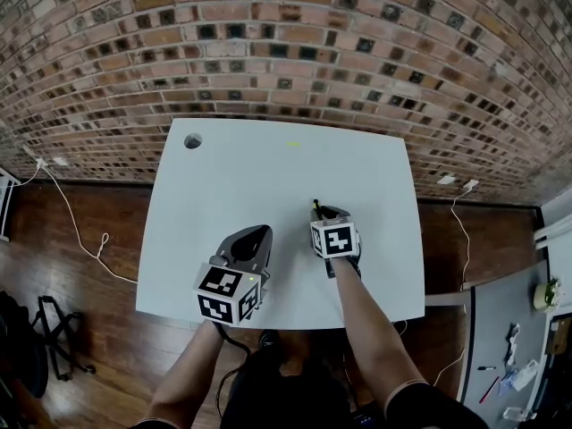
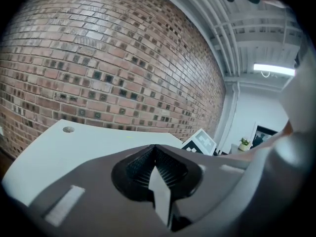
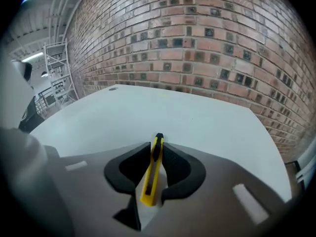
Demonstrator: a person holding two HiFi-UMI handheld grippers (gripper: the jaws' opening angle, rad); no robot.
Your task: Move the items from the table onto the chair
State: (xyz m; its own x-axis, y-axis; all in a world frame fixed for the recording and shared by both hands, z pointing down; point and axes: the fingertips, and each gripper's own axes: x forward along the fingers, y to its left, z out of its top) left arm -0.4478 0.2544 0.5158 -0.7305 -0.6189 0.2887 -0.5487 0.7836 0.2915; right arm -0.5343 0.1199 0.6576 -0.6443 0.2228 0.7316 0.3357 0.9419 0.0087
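A yellow utility knife [image 3: 152, 172] with a black tip stands pinched between the dark pads of my right gripper [image 3: 157, 151], which is shut on it. In the head view that gripper [image 1: 323, 211] hovers over the white table [image 1: 268, 177] right of centre, and the knife's black tip [image 1: 315, 206] pokes out ahead of it. My left gripper [image 1: 255, 236] hangs over the table's near edge, its jaws pressed together with nothing between them [image 2: 154, 158]. No chair is in view.
A brick wall [image 1: 286, 43] runs behind the table. The tabletop has a round cable hole [image 1: 192, 141] at its far left corner and a small yellow mark [image 1: 293, 144]. Cables lie on the wooden floor at left. A grey desk [image 1: 514, 329] with small items stands at right.
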